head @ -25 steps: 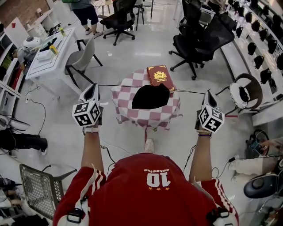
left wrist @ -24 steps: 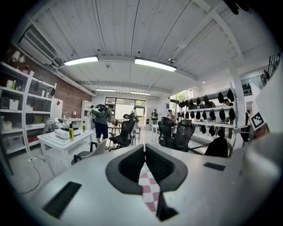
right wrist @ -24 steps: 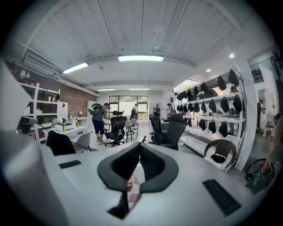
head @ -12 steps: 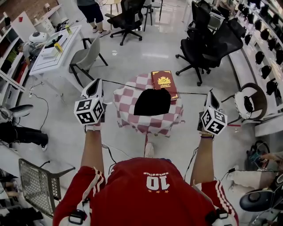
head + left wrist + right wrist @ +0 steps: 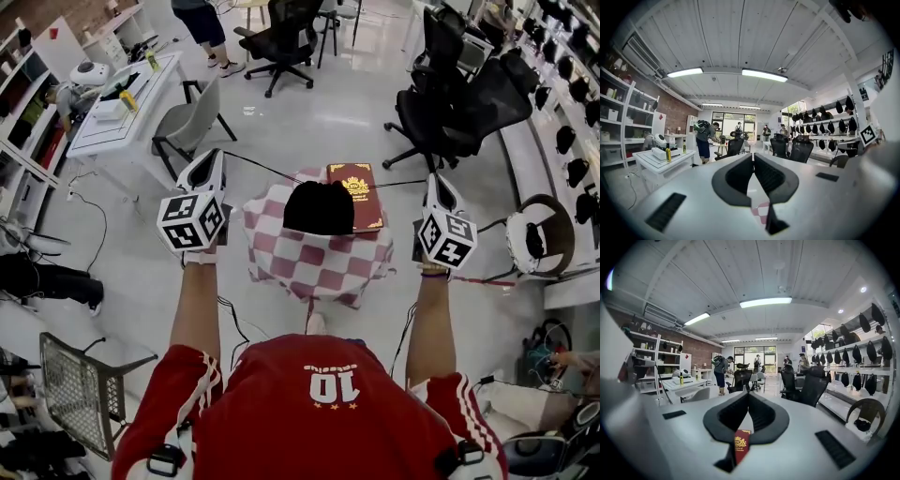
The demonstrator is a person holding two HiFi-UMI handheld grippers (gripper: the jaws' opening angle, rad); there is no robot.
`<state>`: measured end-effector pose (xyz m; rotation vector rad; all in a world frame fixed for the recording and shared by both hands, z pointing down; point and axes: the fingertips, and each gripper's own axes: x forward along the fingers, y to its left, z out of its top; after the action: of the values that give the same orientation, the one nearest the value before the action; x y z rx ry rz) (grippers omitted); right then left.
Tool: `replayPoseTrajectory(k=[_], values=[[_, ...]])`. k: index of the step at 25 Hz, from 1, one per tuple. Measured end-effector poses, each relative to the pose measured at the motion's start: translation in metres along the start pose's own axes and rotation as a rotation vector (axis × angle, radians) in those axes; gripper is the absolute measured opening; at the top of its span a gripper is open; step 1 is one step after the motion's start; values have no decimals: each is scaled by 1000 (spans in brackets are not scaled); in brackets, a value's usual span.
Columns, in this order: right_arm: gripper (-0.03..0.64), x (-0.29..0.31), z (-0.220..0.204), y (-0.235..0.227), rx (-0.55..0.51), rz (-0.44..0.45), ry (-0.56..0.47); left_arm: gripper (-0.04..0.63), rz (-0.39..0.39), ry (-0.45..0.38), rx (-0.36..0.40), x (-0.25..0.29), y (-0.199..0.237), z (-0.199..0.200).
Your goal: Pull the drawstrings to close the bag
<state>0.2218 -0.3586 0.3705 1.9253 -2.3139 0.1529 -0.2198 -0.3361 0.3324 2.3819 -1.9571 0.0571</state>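
The left hand-held gripper (image 5: 212,165) is pinching its jaws tight together on the left drawstring (image 5: 262,166), and the right hand-held gripper (image 5: 432,186) is doing the same with the right drawstring (image 5: 398,183). The cords are too thin to make out between the pads up close, but from above each one is running straight into its jaws. The person is holding both arms spread wide, one either side of the bench (image 5: 319,267), so the cords are stretching taut in opposite directions, which is what cinches the mouth. Between them the black bag (image 5: 319,208) is sitting on the checked cloth, lying over the edge of a red book (image 5: 367,197). Its top is looking bunched, so I judge the closing is nearly finished.
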Motion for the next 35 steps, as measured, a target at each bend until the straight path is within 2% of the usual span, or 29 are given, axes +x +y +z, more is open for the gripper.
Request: replayPoseTrajectory(k=[5, 10, 15, 18, 23, 28, 35], values=[[17, 43, 14, 12, -13, 68, -10, 20, 29, 7, 6, 37, 14, 8], [17, 75, 38, 18, -22, 113, -54, 20, 55, -25, 18, 66, 25, 32], [17, 91, 58, 13, -6, 135, -105, 20, 78, -72, 7, 74, 40, 56], [17, 97, 57, 16, -5, 144, -105, 20, 80, -84, -1, 70, 46, 57], [17, 104, 17, 41, -12, 194, -14, 20, 50, -19, 3, 56, 41, 23], [17, 97, -25, 59, -6, 220, 81, 20, -22, 68, -10, 45, 26, -22], [18, 72, -59, 67, -9, 221, 155, 20, -135, 171, -30, 26, -12, -74]])
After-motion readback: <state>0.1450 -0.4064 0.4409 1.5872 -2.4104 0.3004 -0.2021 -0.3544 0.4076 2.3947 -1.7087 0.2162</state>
